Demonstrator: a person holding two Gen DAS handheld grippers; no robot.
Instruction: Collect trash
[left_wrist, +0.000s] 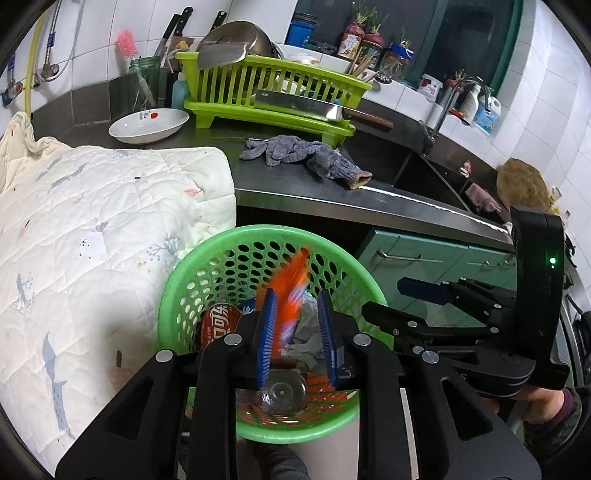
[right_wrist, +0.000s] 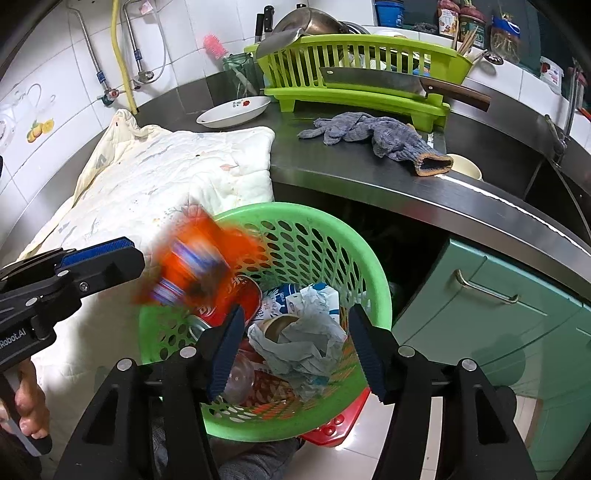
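Note:
A green perforated basket (left_wrist: 207, 251) (right_wrist: 332, 229) stands below the counter edge. It holds a red cola can (left_wrist: 218, 325) (right_wrist: 243, 295), crumpled paper (right_wrist: 306, 347), a carton and a clear plastic bottle (left_wrist: 282, 395). My left gripper (left_wrist: 297, 325) hangs over the basket with its blue pads apart. A blurred orange wrapper (left_wrist: 291, 291) (right_wrist: 199, 258) is loose between and beyond them, touching neither pad. My right gripper (right_wrist: 297, 350) (left_wrist: 391, 299) hovers open over the basket's right side with nothing between its fingers.
A white quilted blanket (left_wrist: 92, 229) lies to the left. The steel counter (left_wrist: 295, 184) carries grey gloves (right_wrist: 373, 133), a white dish (left_wrist: 147, 125) and a green dish rack (left_wrist: 273, 92) with a cleaver. Green cabinets (right_wrist: 498, 314) stand on the right, and something red (right_wrist: 332, 424) sits under the basket.

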